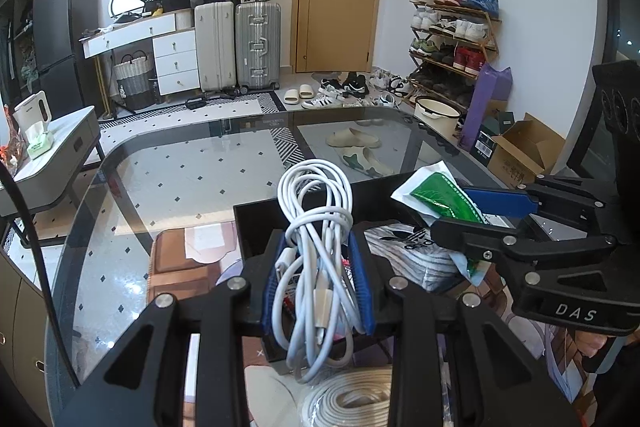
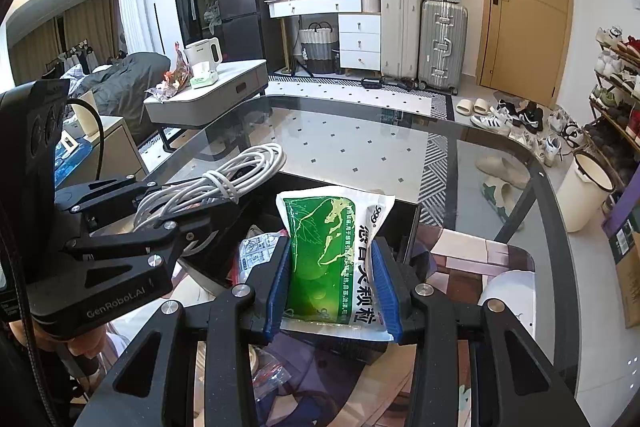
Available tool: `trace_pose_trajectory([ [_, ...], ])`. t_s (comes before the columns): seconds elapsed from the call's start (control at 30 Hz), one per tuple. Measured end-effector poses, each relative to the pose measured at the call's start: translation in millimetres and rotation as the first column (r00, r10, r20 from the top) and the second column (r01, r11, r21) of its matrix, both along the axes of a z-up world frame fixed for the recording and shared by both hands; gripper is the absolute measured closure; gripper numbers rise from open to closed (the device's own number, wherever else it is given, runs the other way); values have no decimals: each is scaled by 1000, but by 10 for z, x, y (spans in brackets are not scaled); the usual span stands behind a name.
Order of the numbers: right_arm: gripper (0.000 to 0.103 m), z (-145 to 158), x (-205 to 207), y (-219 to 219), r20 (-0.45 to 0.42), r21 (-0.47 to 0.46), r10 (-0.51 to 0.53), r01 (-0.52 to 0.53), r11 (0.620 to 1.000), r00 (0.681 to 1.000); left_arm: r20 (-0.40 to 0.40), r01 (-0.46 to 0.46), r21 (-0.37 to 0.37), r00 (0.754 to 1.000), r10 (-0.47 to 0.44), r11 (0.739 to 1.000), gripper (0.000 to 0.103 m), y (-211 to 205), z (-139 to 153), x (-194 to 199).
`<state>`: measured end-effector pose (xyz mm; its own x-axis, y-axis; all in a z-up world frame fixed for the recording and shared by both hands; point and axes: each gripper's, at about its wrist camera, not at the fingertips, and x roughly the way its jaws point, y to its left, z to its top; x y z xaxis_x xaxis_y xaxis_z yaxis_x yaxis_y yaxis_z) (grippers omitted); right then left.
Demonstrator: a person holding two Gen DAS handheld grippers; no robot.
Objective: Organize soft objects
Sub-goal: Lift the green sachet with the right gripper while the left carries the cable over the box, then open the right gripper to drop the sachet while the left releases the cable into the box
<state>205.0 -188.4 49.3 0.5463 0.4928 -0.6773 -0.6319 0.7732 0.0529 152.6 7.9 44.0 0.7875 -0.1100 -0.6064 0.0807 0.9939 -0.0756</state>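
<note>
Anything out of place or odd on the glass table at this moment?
Nothing looks spilled or damaged. The left gripper holds a white cable bundle and the right gripper a green sachet, both over the black box, which already holds a striped cloth.

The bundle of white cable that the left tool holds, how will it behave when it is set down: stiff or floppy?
Probably floppy: the white cable bundle sags in loose loops above and below the left tool. Likely light, since a side pinch alone carries it. Its loops may spread or catch on the black box, as only one wrap binds them.
</note>
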Motion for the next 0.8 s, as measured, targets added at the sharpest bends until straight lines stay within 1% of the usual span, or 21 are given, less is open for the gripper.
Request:
trace_pose_trajectory([
  [0.43,63,-140,213,93,-26,-25,7,-8,1000,1000,-19,11,-9,1000,-11,1000,73,-24,-102,118],
  [0.8,63,-190,319,144,-33,-34,6,-7,999,999,-34,25,-13,999,-25,1000,73,-47,-165,192],
])
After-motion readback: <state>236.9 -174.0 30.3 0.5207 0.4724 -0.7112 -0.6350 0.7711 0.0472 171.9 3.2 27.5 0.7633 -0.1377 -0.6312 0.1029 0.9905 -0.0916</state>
